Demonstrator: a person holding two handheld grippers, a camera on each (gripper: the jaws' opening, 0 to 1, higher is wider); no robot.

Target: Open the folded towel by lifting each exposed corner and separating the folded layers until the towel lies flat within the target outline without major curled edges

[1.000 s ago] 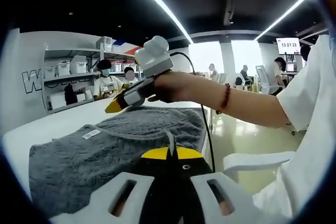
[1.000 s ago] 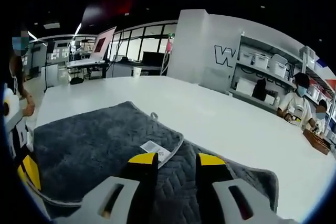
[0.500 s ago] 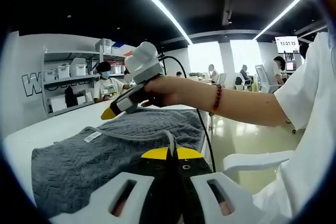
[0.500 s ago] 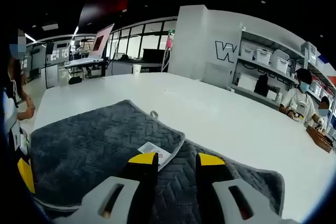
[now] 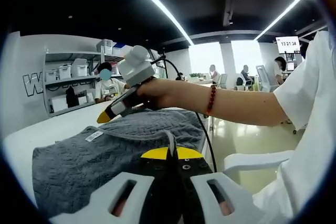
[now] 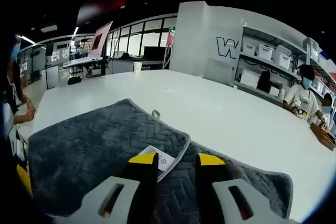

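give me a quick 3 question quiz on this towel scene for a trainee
1. True or false: the grey quilted towel lies fully unfolded in a single layer on the white table.
2. What does the right gripper have between its jaws?
A. a towel edge
B. the white label
C. nothing
3. Fill in: the left gripper is shut on the towel's ____.

Key:
1. False; an upper layer overlaps a lower one.
2. C; its jaws stand apart above the towel.
3. Edge; a thin fold rises from between its closed tips.
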